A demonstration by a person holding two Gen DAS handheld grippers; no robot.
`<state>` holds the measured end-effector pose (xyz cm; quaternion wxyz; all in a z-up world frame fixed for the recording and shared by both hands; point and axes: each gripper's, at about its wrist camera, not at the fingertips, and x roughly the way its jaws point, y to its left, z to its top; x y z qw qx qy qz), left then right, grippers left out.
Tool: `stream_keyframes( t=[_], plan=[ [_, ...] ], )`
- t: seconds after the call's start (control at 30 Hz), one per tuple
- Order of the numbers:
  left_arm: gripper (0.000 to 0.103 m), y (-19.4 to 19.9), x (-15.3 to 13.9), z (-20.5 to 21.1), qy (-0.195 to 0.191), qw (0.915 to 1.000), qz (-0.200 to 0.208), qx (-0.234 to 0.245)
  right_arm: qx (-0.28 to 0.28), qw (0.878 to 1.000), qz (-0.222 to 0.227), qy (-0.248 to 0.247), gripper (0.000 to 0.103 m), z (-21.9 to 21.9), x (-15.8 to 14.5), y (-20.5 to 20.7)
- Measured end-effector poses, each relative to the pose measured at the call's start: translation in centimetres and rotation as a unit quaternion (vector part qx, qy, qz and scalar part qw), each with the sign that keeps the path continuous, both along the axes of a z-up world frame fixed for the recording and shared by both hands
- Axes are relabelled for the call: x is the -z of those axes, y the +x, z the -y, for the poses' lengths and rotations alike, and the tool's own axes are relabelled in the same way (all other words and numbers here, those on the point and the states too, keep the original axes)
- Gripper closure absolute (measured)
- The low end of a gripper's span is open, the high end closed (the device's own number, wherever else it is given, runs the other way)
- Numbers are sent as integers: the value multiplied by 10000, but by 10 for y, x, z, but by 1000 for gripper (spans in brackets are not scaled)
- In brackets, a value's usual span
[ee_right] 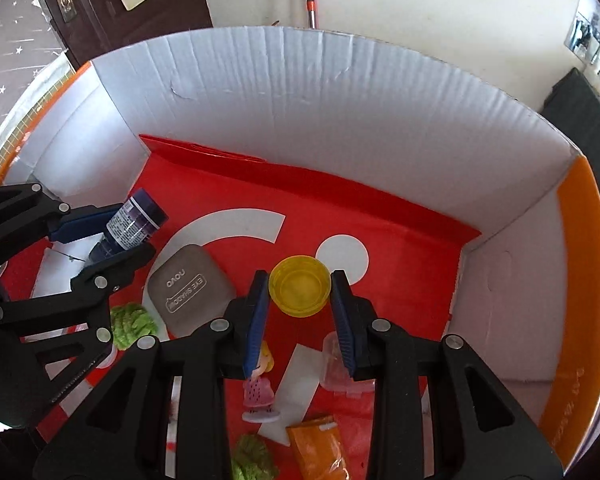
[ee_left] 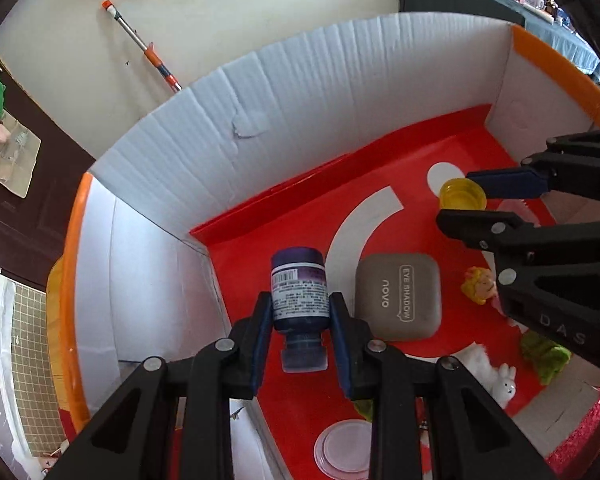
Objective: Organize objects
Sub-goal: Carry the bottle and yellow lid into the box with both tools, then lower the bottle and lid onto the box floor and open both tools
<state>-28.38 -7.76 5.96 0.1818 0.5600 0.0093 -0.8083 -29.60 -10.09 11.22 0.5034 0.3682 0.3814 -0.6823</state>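
Observation:
Both grippers hang over an open cardboard box (ee_left: pixel 284 120) with a red floor and white walls. My left gripper (ee_left: pixel 300 312) is shut on a dark purple bottle (ee_left: pixel 298 292), label facing me, cap toward the camera. The right wrist view shows the same bottle (ee_right: pixel 134 226) in the left gripper (ee_right: pixel 112 236) near the box's left wall. My right gripper (ee_right: pixel 300 292) is shut on a small yellow round tub (ee_right: pixel 300 290), which appears in the left wrist view as the tub (ee_left: pixel 462 196) between the right gripper's fingers (ee_left: pixel 472 216).
On the box floor lie a grey eye-shadow case (ee_right: pixel 190 290), green fuzzy lumps (ee_right: pixel 134 326), a small blonde doll figure (ee_right: pixel 260 384), an orange packet (ee_right: pixel 318 448), a clear container (ee_right: pixel 338 368), a white rabbit figure (ee_left: pixel 504 384) and a round clear lid (ee_left: pixel 346 448). A mop handle (ee_left: pixel 144 46) lies on the floor beyond.

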Motion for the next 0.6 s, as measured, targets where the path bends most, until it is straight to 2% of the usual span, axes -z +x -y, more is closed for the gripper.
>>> stream_keyframes(
  t=[0.27, 0.6],
  plan=[
    [74, 1, 10, 2, 0, 9997, 227, -56, 7, 9997, -49, 239, 73, 5, 11, 1],
    [72, -4, -1, 5, -26, 9997, 224, -48, 7, 9995, -135, 278, 73, -1, 13, 5]
  ],
)
